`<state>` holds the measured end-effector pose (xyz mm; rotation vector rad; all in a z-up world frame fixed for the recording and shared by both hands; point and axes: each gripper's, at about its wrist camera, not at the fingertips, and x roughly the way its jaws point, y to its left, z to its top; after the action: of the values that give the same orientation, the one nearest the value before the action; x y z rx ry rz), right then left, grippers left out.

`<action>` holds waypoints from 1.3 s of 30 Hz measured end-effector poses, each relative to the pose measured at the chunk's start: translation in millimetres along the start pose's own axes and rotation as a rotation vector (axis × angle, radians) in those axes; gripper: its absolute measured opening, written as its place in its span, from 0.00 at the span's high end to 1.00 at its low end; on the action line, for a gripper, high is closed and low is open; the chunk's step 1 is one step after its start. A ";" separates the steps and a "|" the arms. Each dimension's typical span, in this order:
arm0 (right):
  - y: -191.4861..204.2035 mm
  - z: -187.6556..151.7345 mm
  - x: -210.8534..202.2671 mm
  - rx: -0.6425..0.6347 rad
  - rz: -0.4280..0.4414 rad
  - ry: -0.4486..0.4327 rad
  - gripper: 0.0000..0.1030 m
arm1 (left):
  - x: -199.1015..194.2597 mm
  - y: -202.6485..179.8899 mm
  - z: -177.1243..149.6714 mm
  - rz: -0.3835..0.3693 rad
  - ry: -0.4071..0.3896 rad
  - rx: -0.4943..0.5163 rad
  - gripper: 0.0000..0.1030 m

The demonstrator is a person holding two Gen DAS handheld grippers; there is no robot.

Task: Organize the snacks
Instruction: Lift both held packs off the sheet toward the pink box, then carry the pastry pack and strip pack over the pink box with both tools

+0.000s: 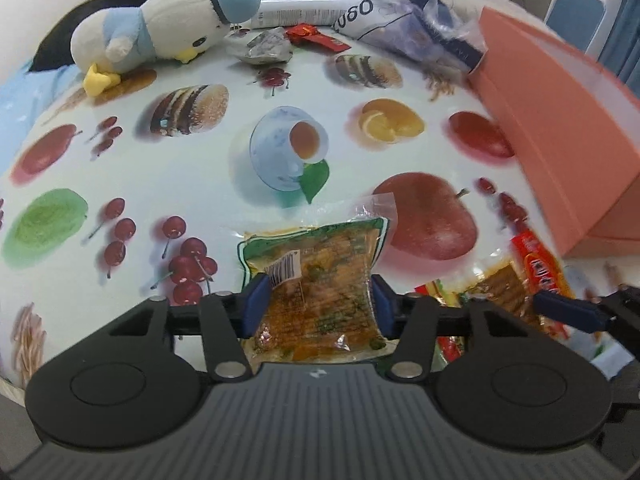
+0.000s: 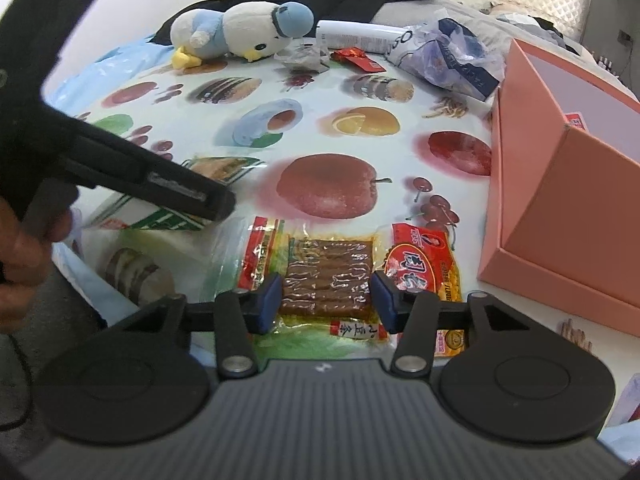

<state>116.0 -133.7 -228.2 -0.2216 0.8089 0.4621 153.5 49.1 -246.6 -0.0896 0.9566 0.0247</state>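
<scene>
My left gripper point(image 1: 318, 306) is shut on a green-edged snack packet point(image 1: 316, 280) with orange-brown filling; both blue pads press its sides, and it is held over the fruit-print tablecloth point(image 1: 224, 184). My right gripper point(image 2: 327, 300) has its blue pads on both sides of a clear packet of brown strips point(image 2: 326, 276) with red ends, lying on the cloth. A red snack packet point(image 2: 426, 264) lies just right of it. The open pink box point(image 2: 560, 184) stands to the right; it also shows in the left wrist view point(image 1: 568, 120). The left gripper's body point(image 2: 120, 168) crosses the right wrist view.
A blue and white plush penguin point(image 1: 160, 28), a white tube point(image 1: 312, 8), a crumpled foil wrapper point(image 1: 266, 46), a small red packet point(image 1: 316, 36) and a blue plastic bag point(image 1: 424, 28) lie at the far edge. A white and green packet point(image 2: 160, 224) lies at left.
</scene>
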 end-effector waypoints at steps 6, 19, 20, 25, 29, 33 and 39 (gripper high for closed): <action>-12.2 3.0 -8.1 0.062 -0.002 0.004 0.51 | -18.0 1.8 5.9 -0.038 -0.009 -0.032 0.48; -21.5 15.0 -43.9 0.123 -0.010 -0.053 0.69 | -72.3 -7.3 9.9 -0.072 -0.086 -0.059 0.48; -21.6 16.1 -45.0 0.119 -0.026 -0.058 0.92 | -72.4 -6.9 9.1 -0.076 -0.086 -0.062 0.48; -33.3 13.7 -35.6 0.167 -0.034 -0.030 0.95 | -55.9 -11.3 -1.0 -0.136 -0.048 -0.062 0.48; -51.6 3.4 -38.0 0.272 -0.015 -0.044 0.92 | -41.7 -22.3 -15.0 -0.147 -0.005 -0.020 0.49; -75.8 -9.1 -40.9 0.421 -0.001 -0.054 0.71 | -36.7 -26.9 -23.1 -0.105 -0.006 0.032 0.50; -99.8 -32.5 -27.1 0.658 0.167 -0.015 0.47 | -29.8 -17.6 -30.2 -0.069 0.008 0.051 0.50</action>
<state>126.5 -241.6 -228.5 0.4617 0.9271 0.3312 112.7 29.5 -238.5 -0.0756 0.9606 -0.0634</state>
